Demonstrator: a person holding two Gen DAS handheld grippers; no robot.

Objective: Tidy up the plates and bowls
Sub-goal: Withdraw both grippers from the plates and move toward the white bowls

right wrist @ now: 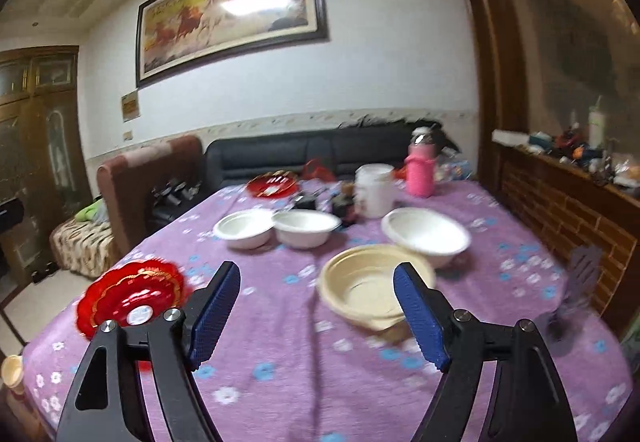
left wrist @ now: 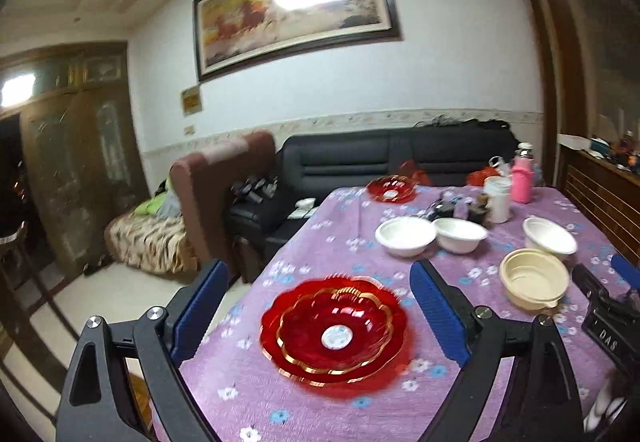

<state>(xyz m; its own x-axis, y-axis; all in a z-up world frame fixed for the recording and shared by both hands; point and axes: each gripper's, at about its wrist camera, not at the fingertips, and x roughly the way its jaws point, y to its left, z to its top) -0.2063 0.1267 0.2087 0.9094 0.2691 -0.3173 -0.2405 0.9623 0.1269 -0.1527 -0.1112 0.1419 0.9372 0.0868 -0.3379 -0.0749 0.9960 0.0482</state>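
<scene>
Two red glass plates with gold rims (left wrist: 334, 334) lie stacked on the purple flowered tablecloth (left wrist: 280, 402), near its left edge. My left gripper (left wrist: 320, 306) hangs open above and short of them, touching nothing. A third red plate (left wrist: 391, 188) sits at the far end. A beige bowl (right wrist: 364, 286) rests just ahead of my right gripper (right wrist: 318, 314), which is open and empty. Beyond it stand three white bowls (right wrist: 244, 228) (right wrist: 306, 228) (right wrist: 426, 232). The red stack (right wrist: 130, 296) shows at the right wrist view's lower left. The right gripper's body (left wrist: 608, 306) shows at the left wrist view's right edge.
A white jar (right wrist: 374, 190), a pink bottle (right wrist: 420, 170) and small dark items crowd the table's far end. A black sofa (left wrist: 360, 162) and a brown chair (left wrist: 216, 194) stand beyond the far and left edges. A wooden partition (right wrist: 560, 210) runs along the right.
</scene>
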